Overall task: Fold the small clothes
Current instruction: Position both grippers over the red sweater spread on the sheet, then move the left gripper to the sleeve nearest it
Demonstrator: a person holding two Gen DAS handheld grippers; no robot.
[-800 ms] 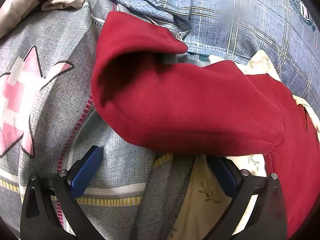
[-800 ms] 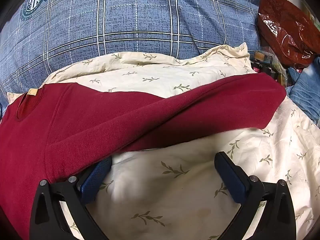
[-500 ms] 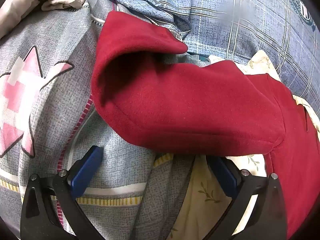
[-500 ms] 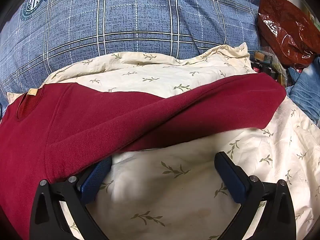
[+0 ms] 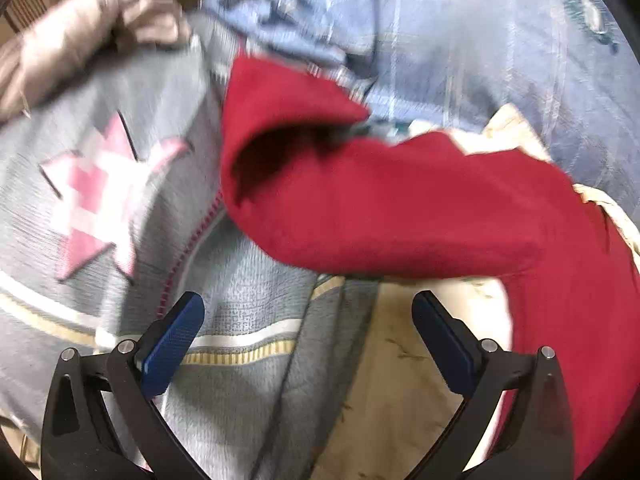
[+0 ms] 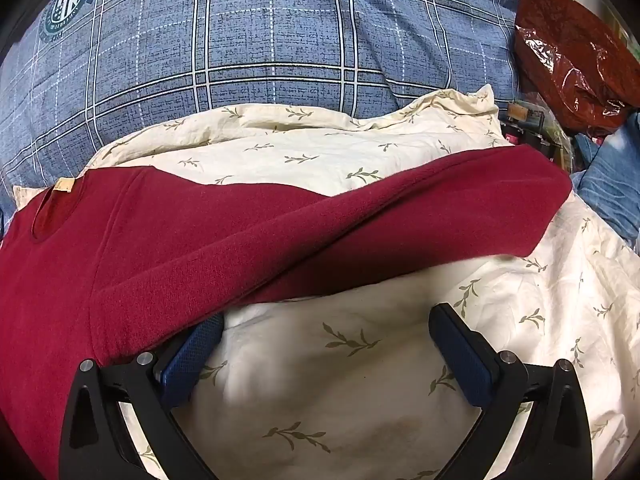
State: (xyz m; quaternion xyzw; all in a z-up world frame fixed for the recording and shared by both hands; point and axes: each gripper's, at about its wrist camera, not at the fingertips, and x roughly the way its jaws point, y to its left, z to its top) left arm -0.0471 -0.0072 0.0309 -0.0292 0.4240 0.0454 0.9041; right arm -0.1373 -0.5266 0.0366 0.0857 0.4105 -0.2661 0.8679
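Both the left gripper and the right gripper are wide open and hold nothing, and the red top lies across the middle, so a grab could catch the sheet underneath too.

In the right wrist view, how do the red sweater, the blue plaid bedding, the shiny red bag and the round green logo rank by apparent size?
Largest to smallest:
red sweater and blue plaid bedding, too alike to rank
shiny red bag
round green logo
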